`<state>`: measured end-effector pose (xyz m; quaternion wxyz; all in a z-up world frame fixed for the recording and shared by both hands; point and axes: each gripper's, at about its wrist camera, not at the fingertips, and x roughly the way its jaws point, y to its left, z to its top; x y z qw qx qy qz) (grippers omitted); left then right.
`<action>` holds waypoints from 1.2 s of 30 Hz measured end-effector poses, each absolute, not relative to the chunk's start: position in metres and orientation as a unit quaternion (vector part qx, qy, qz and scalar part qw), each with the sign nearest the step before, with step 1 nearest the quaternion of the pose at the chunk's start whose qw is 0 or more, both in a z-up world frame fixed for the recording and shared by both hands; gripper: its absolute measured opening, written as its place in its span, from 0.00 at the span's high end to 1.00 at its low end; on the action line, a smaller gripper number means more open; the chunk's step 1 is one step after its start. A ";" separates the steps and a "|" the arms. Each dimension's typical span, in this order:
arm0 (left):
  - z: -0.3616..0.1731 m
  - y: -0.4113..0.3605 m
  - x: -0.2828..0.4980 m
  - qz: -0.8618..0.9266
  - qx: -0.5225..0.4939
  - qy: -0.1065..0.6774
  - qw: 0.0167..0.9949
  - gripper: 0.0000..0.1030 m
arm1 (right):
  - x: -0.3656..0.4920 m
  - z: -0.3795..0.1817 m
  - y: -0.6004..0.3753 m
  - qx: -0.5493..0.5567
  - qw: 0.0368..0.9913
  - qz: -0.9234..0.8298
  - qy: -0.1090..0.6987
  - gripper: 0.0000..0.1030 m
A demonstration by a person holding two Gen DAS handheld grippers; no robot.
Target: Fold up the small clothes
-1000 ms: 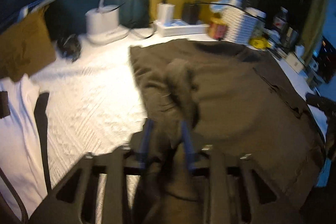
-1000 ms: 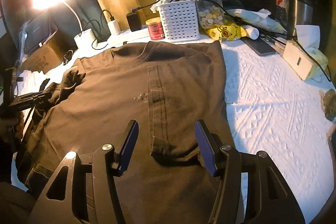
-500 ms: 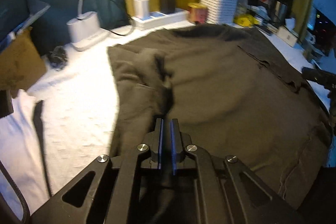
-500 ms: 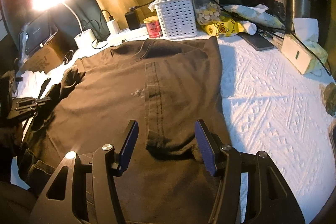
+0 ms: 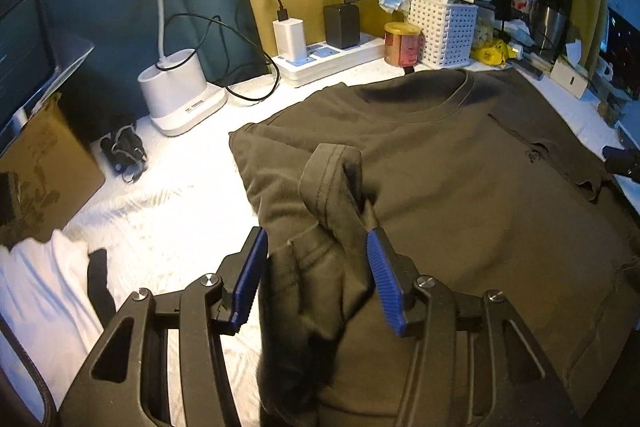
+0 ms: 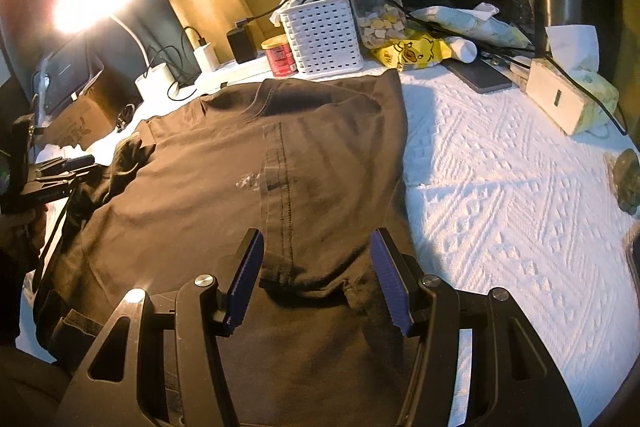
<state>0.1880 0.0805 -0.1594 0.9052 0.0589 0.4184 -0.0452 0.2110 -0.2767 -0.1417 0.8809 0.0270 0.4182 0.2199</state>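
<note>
A dark brown T-shirt lies face up on the white textured cover. Its left sleeve is bunched and looped over the shirt's body. My left gripper straddles that sleeve with its jaws opening, and the blue pads stand clear of the cloth. My right gripper is open above the shirt's folded-in right side, whose stitched hem runs between the pads without touching them. The left gripper shows at the left edge of the right wrist view, and the right gripper's tip at the right edge of the left wrist view.
Along the back stand a white lamp base, a power strip with chargers, a red tin and a white basket. A cardboard box sits far left. A phone and a tissue box lie right.
The left jaws, closed half a second ago, have spread apart around the bunched sleeve, and the left gripper has shifted and rolled a little. The right gripper has stayed put.
</note>
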 end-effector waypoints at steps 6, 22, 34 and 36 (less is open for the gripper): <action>-0.170 0.087 0.196 -0.065 0.061 0.437 0.895 0.68 | 0.213 -0.143 -0.280 0.029 0.881 0.218 0.418 0.43; -0.162 0.024 0.151 -0.142 0.054 0.437 0.886 0.97 | 0.210 -0.150 -0.293 0.033 0.881 0.210 0.422 0.43; -0.147 0.026 0.162 -0.111 0.014 0.433 0.895 0.23 | 0.206 -0.154 -0.306 0.040 0.883 0.202 0.421 0.43; -0.149 0.028 0.171 -0.111 0.018 0.433 0.894 0.23 | 0.207 -0.155 -0.307 0.041 0.884 0.201 0.421 0.43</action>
